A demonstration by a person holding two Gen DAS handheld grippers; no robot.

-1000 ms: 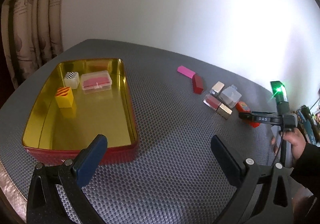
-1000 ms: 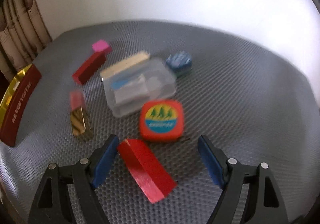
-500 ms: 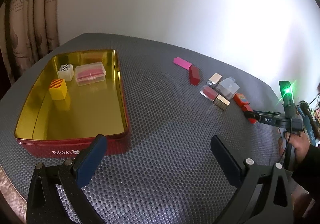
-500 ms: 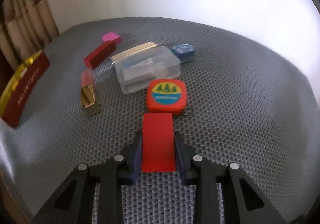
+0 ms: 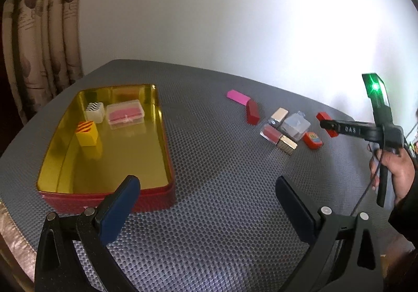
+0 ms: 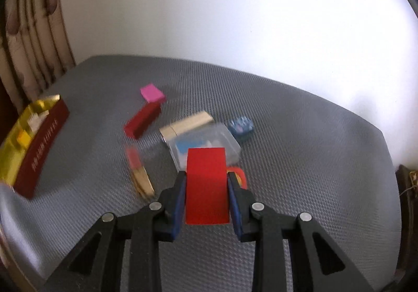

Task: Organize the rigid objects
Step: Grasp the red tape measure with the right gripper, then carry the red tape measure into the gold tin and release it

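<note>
Claw on our right (image 6: 206, 187) is clamped on a red block (image 6: 206, 182), both blue pads pressed against its sides, and holds it above the grey worktop (image 6: 300, 140). Seen from the left wrist, that same claw (image 5: 327, 126) carries the red block (image 5: 324, 117) over the far right of the cluster, clear of the surface. Our left claw (image 5: 209, 203) stands wide apart with nothing between its fingers, hovering low over the worktop (image 5: 222, 174) just in front of the tin (image 5: 167, 151). Inside the gold-lined tin we see a yellow block with red stripes (image 5: 87, 132), a white block with a black zigzag top (image 5: 94, 112), and a clear case with a pink insert (image 5: 125, 117). Out on the worktop lie a pink block (image 5: 238, 96) touching a dark red bar (image 5: 252, 112), a gold bar (image 5: 279, 115), a clear plastic box (image 5: 296, 126), a pink-and-gold lipstick case (image 5: 278, 136), and an orange tape measure (image 5: 312, 139). From the right wrist we also see a small blue object (image 6: 241, 125) beside the clear plastic box (image 6: 222, 138).
</note>
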